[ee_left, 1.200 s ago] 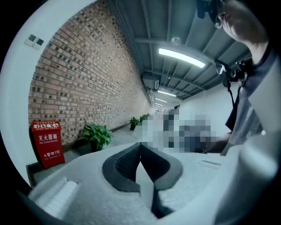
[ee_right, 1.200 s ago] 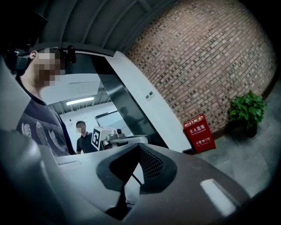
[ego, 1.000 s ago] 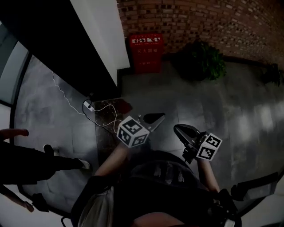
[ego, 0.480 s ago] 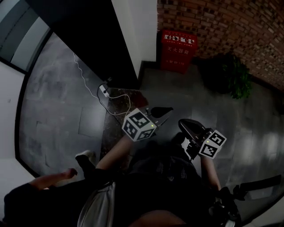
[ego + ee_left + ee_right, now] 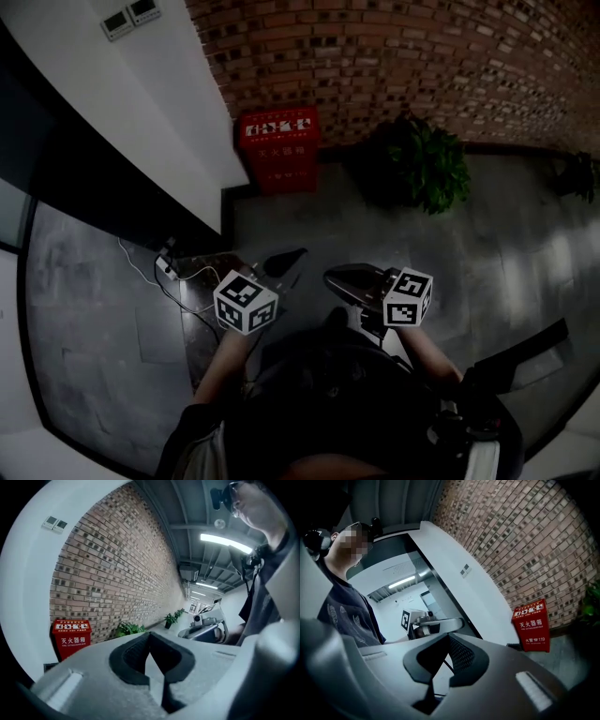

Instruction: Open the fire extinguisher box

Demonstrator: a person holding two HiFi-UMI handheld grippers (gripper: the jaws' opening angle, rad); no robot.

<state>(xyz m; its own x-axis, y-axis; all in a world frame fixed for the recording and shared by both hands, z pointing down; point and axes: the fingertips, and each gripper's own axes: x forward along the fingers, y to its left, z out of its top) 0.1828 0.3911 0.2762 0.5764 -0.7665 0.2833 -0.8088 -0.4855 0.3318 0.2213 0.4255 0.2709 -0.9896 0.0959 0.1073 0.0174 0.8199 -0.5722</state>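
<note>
The red fire extinguisher box (image 5: pixel 277 150) stands on the floor against the brick wall, its door closed, white lettering on the front. It also shows in the left gripper view, the box (image 5: pixel 71 637) low at the left, and in the right gripper view, the box (image 5: pixel 532 627) at the right. My left gripper (image 5: pixel 284 259) and right gripper (image 5: pixel 339 279) hover close to my body, well short of the box. Both point toward it. The left gripper (image 5: pixel 149 637) is shut on nothing, and so is the right gripper (image 5: pixel 449 638).
A potted plant (image 5: pixel 427 169) stands right of the box along the brick wall (image 5: pixel 450 66). A white wall (image 5: pixel 141 122) with two small panels (image 5: pixel 131 16) juts out at the left. A power strip with a white cable (image 5: pixel 169 267) lies on the grey floor near my left gripper.
The head view has swung, so the box now sits upper middle-left. The other person at the lower left has left the view. Both grippers stay shut near my body.
</note>
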